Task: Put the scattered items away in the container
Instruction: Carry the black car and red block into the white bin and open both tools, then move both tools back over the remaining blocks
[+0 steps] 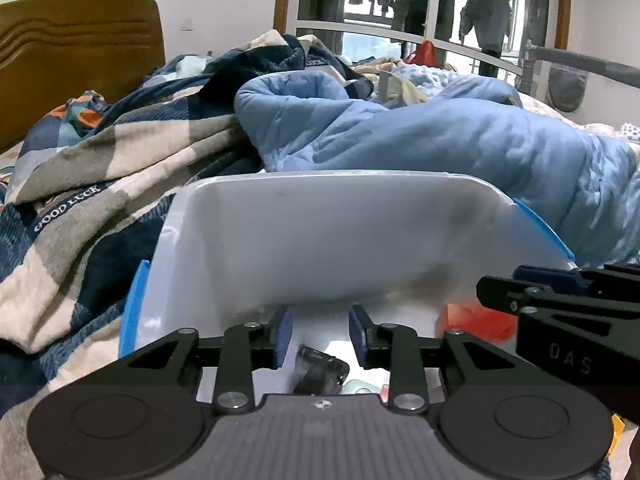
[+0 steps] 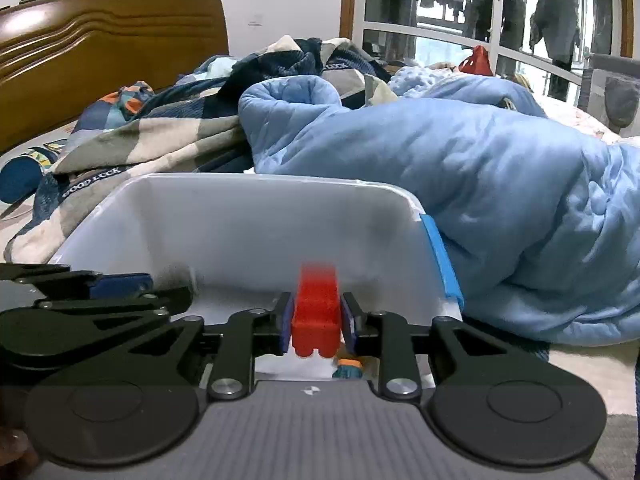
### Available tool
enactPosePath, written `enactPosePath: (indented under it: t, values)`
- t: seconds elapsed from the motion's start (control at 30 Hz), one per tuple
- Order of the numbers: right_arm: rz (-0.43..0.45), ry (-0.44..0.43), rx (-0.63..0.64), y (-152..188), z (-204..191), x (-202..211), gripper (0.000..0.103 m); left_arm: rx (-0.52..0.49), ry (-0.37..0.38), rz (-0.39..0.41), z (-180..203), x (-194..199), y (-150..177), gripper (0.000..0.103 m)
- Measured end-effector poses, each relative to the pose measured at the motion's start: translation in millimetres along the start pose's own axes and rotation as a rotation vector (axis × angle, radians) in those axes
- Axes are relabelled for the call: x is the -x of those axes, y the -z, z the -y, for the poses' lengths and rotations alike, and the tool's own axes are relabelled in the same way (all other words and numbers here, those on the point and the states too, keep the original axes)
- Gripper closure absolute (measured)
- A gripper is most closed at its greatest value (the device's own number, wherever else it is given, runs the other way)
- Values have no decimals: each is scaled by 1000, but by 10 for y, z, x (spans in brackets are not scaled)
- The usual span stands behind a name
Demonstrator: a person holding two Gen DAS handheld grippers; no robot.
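Container sits on the bed, quilt bunched behind and to its right, blanket to its left, headboard beyond. Both claws over the container side by side: right claw holds a block; a dark item lies inside below the left claw.

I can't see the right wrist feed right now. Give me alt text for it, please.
The right tongs are shut on a red toy block, held over the open white container with blue latches. The left tongs reach in from the left edge, and a rumpled blue quilt and plaid blanket lie on the bed behind.
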State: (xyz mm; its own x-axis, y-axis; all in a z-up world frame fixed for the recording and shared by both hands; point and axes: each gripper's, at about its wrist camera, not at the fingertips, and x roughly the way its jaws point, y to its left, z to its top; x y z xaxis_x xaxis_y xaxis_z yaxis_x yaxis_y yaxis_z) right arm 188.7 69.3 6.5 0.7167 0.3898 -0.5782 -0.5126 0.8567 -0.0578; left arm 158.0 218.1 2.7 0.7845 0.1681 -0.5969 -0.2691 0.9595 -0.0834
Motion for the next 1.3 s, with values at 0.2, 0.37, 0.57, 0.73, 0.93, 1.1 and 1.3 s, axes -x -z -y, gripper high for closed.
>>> enactPosePath:
  t: [0.2, 0.37, 0.57, 0.73, 0.93, 1.1, 1.3]
  values:
    - [58, 42, 37, -58, -58, 148, 50, 29, -10, 63, 34, 230, -37, 44]
    - [122, 79, 10, -27, 82, 475, 37, 31, -8, 113, 144, 534, -37, 31]
    - [133, 119, -96, 315, 468, 882, 25, 33, 59, 140, 376, 885, 158, 27]
    - [74, 147, -156, 764, 779, 1097, 25, -3, 138, 75, 644, 964, 476, 27]
    - [12, 162, -236, 1348, 1066, 1270, 25, -65, 226, -36, 1034, 902, 889, 27]
    - [4, 183, -263, 1637, 1203, 1389, 25, -141, 256, -102, 1360, 828, 1172, 27]
    - [2, 200, -270, 1782, 1362, 1437, 25, -138, 272, -141, 1557, 766, 1286, 27]
